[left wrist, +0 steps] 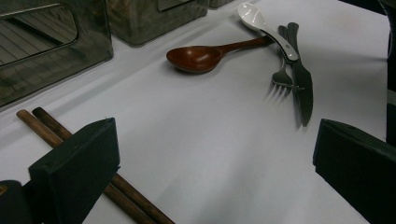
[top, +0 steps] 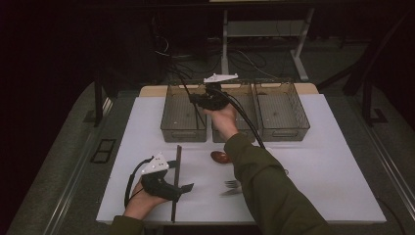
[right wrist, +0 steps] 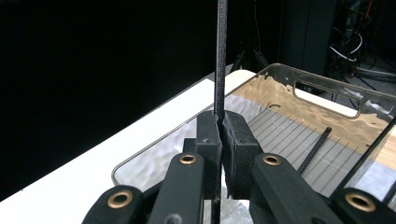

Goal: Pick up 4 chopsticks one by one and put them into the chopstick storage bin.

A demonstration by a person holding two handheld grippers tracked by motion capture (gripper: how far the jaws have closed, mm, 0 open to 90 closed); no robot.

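Observation:
My right gripper point(top: 196, 100) reaches over the left clear bin point(top: 183, 133) at the back of the white table point(top: 333, 186). In the right gripper view its jaws point(right wrist: 220, 122) are shut on a thin black chopstick point(right wrist: 221, 56) that stands upright above the bin point(right wrist: 280, 70). Another black chopstick point(right wrist: 315, 149) lies on the bin's floor. My left gripper point(top: 180, 176) rests open at the front left, right over a pair of brown chopsticks point(top: 176, 156). In the left gripper view, the brown chopsticks point(left wrist: 46, 128) pass under the left jaw of the gripper point(left wrist: 215, 144).
A wooden spoon point(left wrist: 196, 58), a white spoon point(left wrist: 261, 23), a fork point(left wrist: 281, 77) and a dark knife point(left wrist: 301, 79) lie together mid-table. Two more clear bins, middle point(top: 222, 136) and right point(top: 284, 132), stand beside the left one. The right forearm crosses the table's middle.

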